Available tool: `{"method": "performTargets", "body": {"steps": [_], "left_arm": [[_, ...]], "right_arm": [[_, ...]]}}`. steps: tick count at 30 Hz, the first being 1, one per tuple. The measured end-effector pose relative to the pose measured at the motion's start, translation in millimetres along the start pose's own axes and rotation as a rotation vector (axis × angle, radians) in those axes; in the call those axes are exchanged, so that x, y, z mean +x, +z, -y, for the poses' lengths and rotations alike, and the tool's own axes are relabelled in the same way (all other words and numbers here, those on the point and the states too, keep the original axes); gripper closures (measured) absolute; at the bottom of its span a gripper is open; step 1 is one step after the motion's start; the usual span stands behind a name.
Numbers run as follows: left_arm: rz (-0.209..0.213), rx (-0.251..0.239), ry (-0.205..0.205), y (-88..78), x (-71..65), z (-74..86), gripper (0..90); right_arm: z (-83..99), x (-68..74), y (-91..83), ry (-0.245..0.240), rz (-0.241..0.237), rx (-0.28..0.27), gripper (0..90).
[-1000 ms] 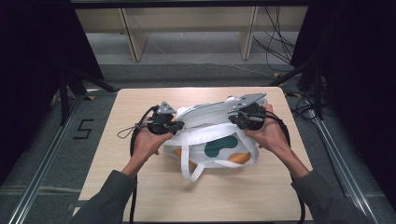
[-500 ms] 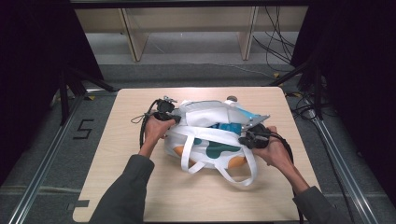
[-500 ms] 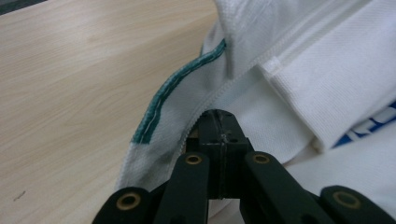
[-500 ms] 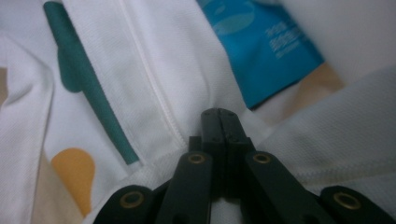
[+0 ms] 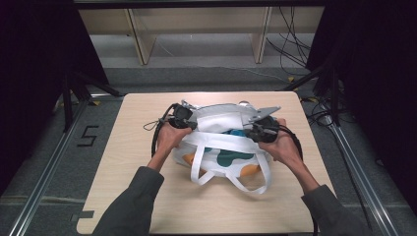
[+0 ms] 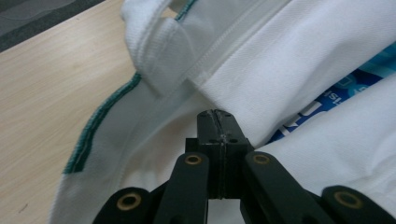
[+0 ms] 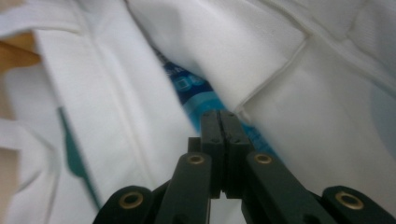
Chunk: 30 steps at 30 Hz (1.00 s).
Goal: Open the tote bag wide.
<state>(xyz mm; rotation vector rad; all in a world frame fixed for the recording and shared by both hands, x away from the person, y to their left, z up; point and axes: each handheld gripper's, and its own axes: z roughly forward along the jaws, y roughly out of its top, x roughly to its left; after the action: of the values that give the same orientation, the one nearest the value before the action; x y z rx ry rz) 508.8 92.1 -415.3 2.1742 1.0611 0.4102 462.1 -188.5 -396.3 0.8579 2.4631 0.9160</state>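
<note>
From the high view, a white tote bag (image 5: 223, 147) lies on the desk (image 5: 137, 206) between the person's two hands. The left tool (image 5: 189, 123) sits at the bag's left upper corner, the right tool (image 5: 255, 132) at its right upper edge, each on the mouth of the bag. Two loose handles (image 5: 231, 172) trail from the bag toward the person. Something blue (image 5: 236, 132) lies in the gap between the two tools.

In the left gripper view, the left tool (image 6: 218, 123) has its jaws pressed together, the tips resting against white cloth. I cannot tell whether a layer is pinched between them. A handle strap (image 6: 159, 51) lies up and to the left of the tips, the blue printed item (image 6: 327, 100) to their right, inside the bag.

In the right gripper view, the right tool (image 7: 219, 122) is likewise closed, tips at a seamed edge of cloth, and a pinch cannot be made out. The blue item (image 7: 196, 95) lies just beyond the tips, in the slit between two white layers.

The step in hand looks like working the bag's mouth open. The next move probably calls for spreading the two edges apart, with a sure hold on one layer per tool, not both.
</note>
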Motion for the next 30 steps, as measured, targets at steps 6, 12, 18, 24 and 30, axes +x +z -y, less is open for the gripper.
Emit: {"method": "performTargets", "body": {"steps": [6, 12, 18, 24, 30], "left_arm": [[0.016, 0.007, -0.036, 5.3, 10.0, 2.4, 89.3], [0.014, 0.001, -0.062, 18.6, 7.2, 0.6, 89.4], [0.01, -0.019, -0.068, 12.8, 4.5, 1.4, 89.4], [0.017, -0.057, -0.004, -8.3, -9.9, 12.0, 89.3], [0.137, -0.006, 0.093, -2.8, -43.1, 31.8, 88.8]], "right_arm": [[0.6, 9.9, 24.8, 0.013, -0.131, 0.095, 90.0], [34.7, 52.8, 17.2, -0.065, -0.323, 0.17, 90.0], [30.1, 62.7, 8.2, -0.054, -0.303, 0.194, 90.0], [-10.5, 25.6, -4.2, -0.077, -0.133, 0.017, 90.0], [-37.3, -3.5, 48.5, -0.1, -0.053, 0.142, 90.0]]}}
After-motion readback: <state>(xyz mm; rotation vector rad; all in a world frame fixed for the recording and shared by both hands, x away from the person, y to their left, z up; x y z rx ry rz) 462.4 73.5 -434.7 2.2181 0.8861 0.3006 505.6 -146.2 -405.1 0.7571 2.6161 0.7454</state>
